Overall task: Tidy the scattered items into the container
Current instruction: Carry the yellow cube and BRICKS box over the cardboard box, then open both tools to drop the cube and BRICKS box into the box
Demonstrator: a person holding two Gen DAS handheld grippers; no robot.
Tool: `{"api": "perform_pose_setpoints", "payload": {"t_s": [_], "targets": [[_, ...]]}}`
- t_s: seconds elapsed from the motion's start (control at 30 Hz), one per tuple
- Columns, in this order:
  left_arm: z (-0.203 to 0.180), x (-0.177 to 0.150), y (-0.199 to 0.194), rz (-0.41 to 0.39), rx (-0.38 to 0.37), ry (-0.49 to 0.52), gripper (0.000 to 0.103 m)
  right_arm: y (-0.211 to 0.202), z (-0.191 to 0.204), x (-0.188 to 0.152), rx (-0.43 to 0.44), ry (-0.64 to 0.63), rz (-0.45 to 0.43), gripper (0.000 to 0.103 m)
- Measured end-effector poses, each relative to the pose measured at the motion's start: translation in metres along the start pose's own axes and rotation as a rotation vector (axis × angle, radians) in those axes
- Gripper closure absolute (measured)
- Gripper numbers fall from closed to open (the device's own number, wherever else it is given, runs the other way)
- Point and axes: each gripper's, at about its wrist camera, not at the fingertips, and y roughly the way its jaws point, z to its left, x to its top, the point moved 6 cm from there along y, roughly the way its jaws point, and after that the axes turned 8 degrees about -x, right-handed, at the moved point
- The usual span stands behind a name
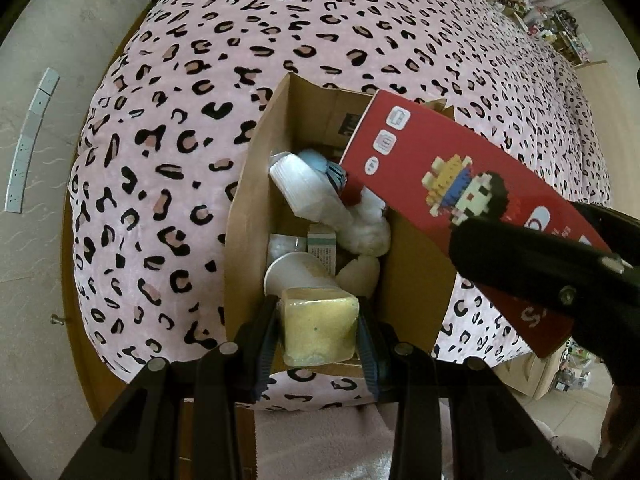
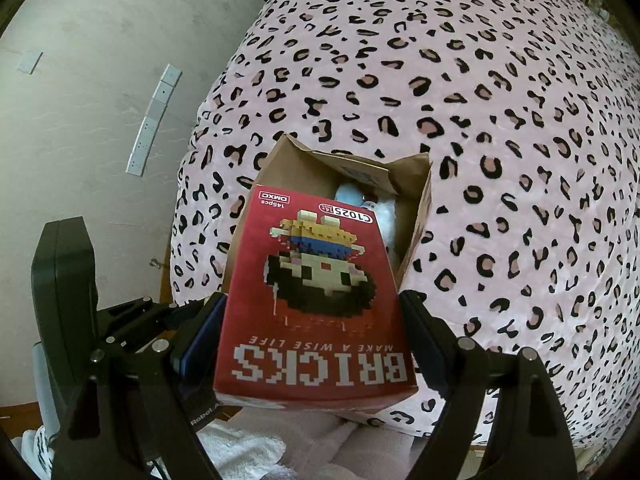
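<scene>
An open cardboard box (image 1: 248, 200) stands on a pink leopard-print bed cover (image 1: 168, 128). Inside lie white paper cups (image 1: 296, 188), a white plush toy (image 1: 364, 224) and a small carton (image 1: 322, 244). My left gripper (image 1: 318, 328) is shut on a yellow sponge block (image 1: 318, 328), held over the box's near edge. My right gripper (image 2: 312, 320) is shut on a red BRICKS toy box (image 2: 316, 300), held tilted above the cardboard box (image 2: 416, 216). The red box (image 1: 460, 184) also shows in the left wrist view, over the box's right rim.
The bed cover (image 2: 500, 140) fills most of both views. A beige wall with a grey socket strip (image 1: 28, 140) lies to the left. Cluttered shelves (image 1: 560, 20) stand far right. A pink fuzzy cloth (image 1: 320, 432) lies below the grippers.
</scene>
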Motion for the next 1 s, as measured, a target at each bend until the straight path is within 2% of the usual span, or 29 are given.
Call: {"api": "perform_pose_setpoints", "payload": {"t_s": [0.6,0.9,1.0], "targets": [[0.007,0.0,0.006,0.013,-0.011,-0.058,0.066,0.009,0.005,0.005,0.008,-0.005,0.026,0.018],[0.008,0.0,0.009,0.024,-0.018,-0.078,0.066,0.017,0.002,0.01,0.031,0.036,0.048,0.017],[0.009,0.0,0.01,0.027,-0.025,-0.099,0.059,0.02,0.001,0.012,0.06,0.059,0.058,0.016]]}}
